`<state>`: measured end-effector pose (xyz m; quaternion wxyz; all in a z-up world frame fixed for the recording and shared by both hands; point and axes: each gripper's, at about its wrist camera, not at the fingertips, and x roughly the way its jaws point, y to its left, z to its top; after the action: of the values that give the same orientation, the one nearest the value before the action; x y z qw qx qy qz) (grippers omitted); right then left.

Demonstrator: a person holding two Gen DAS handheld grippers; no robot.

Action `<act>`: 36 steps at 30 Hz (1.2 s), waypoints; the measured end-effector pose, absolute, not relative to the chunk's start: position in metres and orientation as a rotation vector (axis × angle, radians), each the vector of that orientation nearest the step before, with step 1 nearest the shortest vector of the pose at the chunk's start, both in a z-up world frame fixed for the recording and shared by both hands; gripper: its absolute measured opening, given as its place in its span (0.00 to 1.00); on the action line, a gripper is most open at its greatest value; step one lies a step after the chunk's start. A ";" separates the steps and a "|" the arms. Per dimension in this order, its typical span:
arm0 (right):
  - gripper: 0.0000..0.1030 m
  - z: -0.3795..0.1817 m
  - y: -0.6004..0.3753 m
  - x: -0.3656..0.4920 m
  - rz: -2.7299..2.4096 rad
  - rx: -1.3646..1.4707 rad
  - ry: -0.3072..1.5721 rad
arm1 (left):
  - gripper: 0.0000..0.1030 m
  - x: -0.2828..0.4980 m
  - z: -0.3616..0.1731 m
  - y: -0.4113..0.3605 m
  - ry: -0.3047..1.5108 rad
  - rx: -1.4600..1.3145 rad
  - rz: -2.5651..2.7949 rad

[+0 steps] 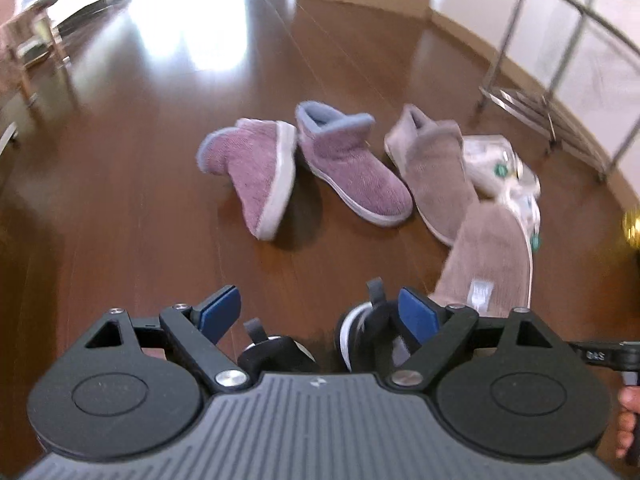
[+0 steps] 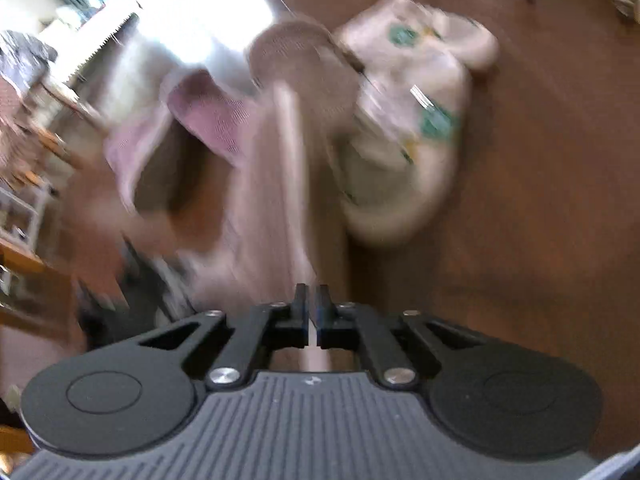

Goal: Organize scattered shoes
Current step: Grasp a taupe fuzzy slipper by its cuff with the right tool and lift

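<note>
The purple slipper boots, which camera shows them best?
The left wrist view. Both purple slipper boots appear there whole and fairly sharp on the wooden floor, one tipped on its side, one upright. The right wrist view shows only a motion-blurred purple patch behind the beige boot.

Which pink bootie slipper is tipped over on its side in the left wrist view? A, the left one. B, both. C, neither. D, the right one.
A: the left pink bootie slipper lies on its side showing its white sole edge, while the right pink bootie slipper stands upright on the wooden floor.
</note>
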<state>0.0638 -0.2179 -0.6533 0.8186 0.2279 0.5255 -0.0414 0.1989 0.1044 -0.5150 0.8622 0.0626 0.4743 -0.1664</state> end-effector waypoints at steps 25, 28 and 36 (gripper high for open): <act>0.38 -0.634 -0.287 0.045 -0.313 0.670 1.087 | 0.85 0.207 -0.523 0.102 1.003 0.101 -0.361; 0.49 -0.648 -0.313 0.007 -0.392 0.763 1.166 | 0.85 0.208 -0.526 0.091 1.005 0.121 -0.395; 0.94 -0.618 -0.306 -0.012 -0.216 0.199 1.223 | 0.85 0.204 -0.540 0.053 1.050 0.254 -0.564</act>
<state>-0.0122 -0.3061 -0.6181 0.8086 0.0930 0.5721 -0.1009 0.2041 0.0532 -0.5404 0.8201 0.1192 0.4930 -0.2648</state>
